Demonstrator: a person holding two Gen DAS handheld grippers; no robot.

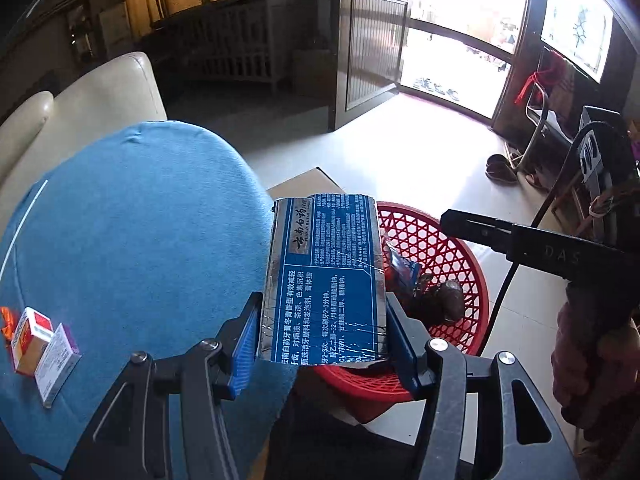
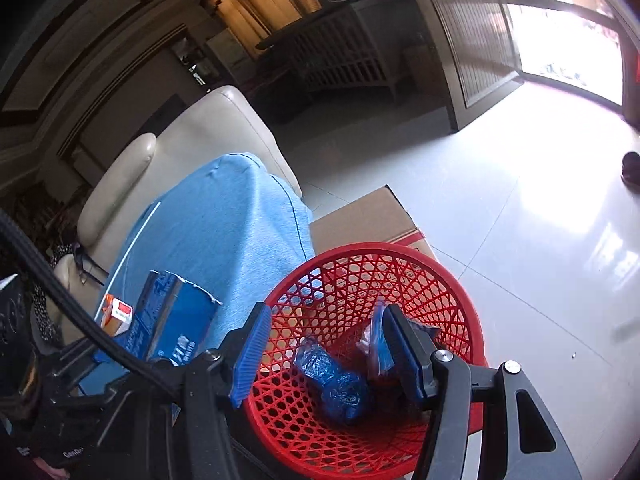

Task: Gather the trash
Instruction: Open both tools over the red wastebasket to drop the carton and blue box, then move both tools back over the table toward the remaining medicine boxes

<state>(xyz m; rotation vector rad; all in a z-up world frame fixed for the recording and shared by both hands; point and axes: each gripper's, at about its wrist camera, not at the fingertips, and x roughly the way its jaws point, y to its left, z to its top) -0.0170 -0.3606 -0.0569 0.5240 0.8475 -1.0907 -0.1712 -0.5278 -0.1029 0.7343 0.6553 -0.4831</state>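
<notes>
My left gripper [image 1: 322, 334] is shut on a blue and silver toothpaste box [image 1: 326, 276] and holds it at the edge of the blue-covered table [image 1: 132, 232], over the near rim of the red mesh basket [image 1: 452, 256]. The box also shows in the right wrist view [image 2: 172, 320]. My right gripper [image 2: 324, 340] is open and empty above the red basket [image 2: 400, 272], which holds a crumpled blue bag [image 2: 336, 384] and a small blue wrapper [image 2: 374, 340]. In the left wrist view the basket holds a dark crumpled lump [image 1: 444, 300].
Two small medicine boxes [image 1: 34, 344] and an orange wrapper [image 1: 8, 322] lie on the blue cloth at the left. A cardboard box [image 2: 372, 216] stands under the basket. A cream sofa [image 1: 100, 92] is behind the table. Pale tiled floor [image 2: 520, 220] lies to the right.
</notes>
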